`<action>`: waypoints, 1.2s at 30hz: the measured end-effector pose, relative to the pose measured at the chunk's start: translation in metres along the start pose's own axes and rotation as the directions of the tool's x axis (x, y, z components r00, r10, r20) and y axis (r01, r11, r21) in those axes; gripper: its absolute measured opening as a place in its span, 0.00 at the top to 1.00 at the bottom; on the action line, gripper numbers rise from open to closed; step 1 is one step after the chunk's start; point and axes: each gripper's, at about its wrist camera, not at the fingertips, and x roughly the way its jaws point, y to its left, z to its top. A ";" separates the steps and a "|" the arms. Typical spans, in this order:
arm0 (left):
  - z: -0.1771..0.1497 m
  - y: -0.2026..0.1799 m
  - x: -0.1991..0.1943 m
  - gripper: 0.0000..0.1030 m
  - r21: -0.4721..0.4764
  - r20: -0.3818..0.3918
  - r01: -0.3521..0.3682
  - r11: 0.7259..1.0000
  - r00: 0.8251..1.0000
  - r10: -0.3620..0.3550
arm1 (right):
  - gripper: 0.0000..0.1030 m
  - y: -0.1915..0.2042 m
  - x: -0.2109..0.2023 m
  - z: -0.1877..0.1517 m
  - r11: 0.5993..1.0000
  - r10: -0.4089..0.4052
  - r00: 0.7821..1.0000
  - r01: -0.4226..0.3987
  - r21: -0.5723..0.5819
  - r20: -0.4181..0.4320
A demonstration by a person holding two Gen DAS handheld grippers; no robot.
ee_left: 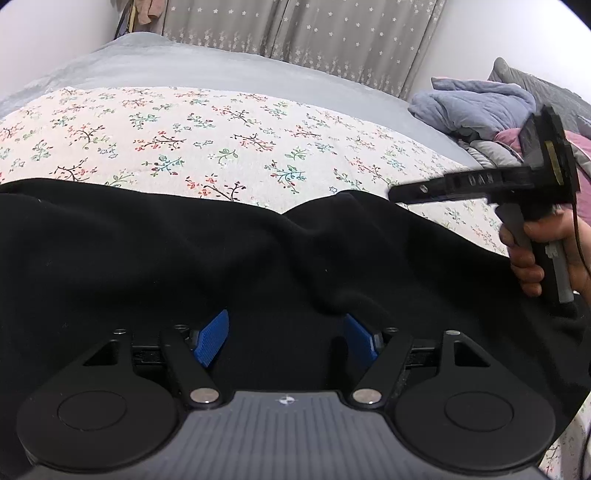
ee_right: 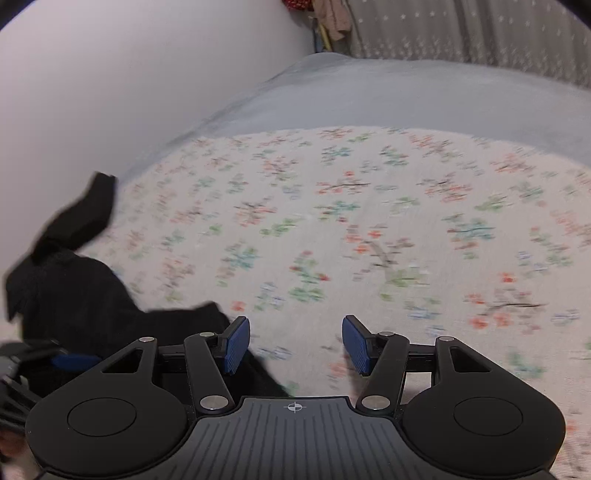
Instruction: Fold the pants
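Nearest in the left wrist view, the left gripper [ee_left: 286, 341] stands with its blue ribbed pads [ee_left: 212, 341] spread wide. The black, soft knit pants [ee_left: 184, 258] fill the space between and under them, but whether either pad presses the cloth cannot be told. In the right wrist view, the right gripper [ee_right: 295, 345] also stands spread, pinching nothing. Only the cream quilted bedcover printed with small floral sprigs [ee_right: 369, 221] lies between its pads, and a dark edge of the pants runs under its left finger.

Risk, as a judgement: with neither tool closed on the fabric, any fold already laid is held by nothing but its own weight. The limp cloth may slide or spring open if a finger drags across it. The right wrist view is smeared, so a re-grasp made now could catch the bedcover along with the garment, or miss the hem.

The pants lie on the near part of the bed as a broad dark mass with soft ridges and a raised fold near the centre. Their far edge is uneven, not a straight crease. At the left of the right wrist view, one narrow end [ee_right: 92, 206] sticks up and outward.

Beyond lie a grey sheet [ee_left: 221, 70], a heap of blue-grey bedding [ee_left: 476, 107], and star-patterned curtains [ee_left: 332, 29].
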 end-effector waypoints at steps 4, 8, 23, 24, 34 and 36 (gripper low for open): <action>-0.001 -0.003 0.000 0.28 0.029 -0.003 -0.012 1.000 1.000 0.012 | 0.45 0.014 0.022 0.009 0.996 0.090 0.996 -0.090 0.026 0.005; 0.005 0.005 -0.007 0.28 0.018 0.010 -0.015 1.000 1.000 0.015 | 0.71 0.040 0.055 0.005 0.993 0.110 0.991 -0.113 -0.037 -0.082; 0.012 0.093 -0.030 0.80 -0.297 -0.013 -0.354 0.887 0.930 0.367 | 0.93 0.111 0.055 -0.030 0.880 -0.266 0.952 0.304 -0.365 0.150; 0.011 0.094 -0.031 0.82 -0.294 -0.021 -0.365 0.884 0.927 0.376 | 0.93 0.108 0.067 -0.035 0.876 -0.280 0.952 0.307 -0.372 0.127; 0.014 0.096 -0.041 0.58 -0.352 0.019 -0.273 0.895 0.954 0.299 | 0.35 0.094 0.001 -0.038 0.851 -0.379 0.894 0.439 -0.288 0.240; 0.014 0.088 -0.043 0.54 -0.329 0.030 -0.287 0.900 0.949 0.314 | 0.35 0.081 -0.028 -0.051 0.853 -0.384 0.892 0.441 -0.280 0.237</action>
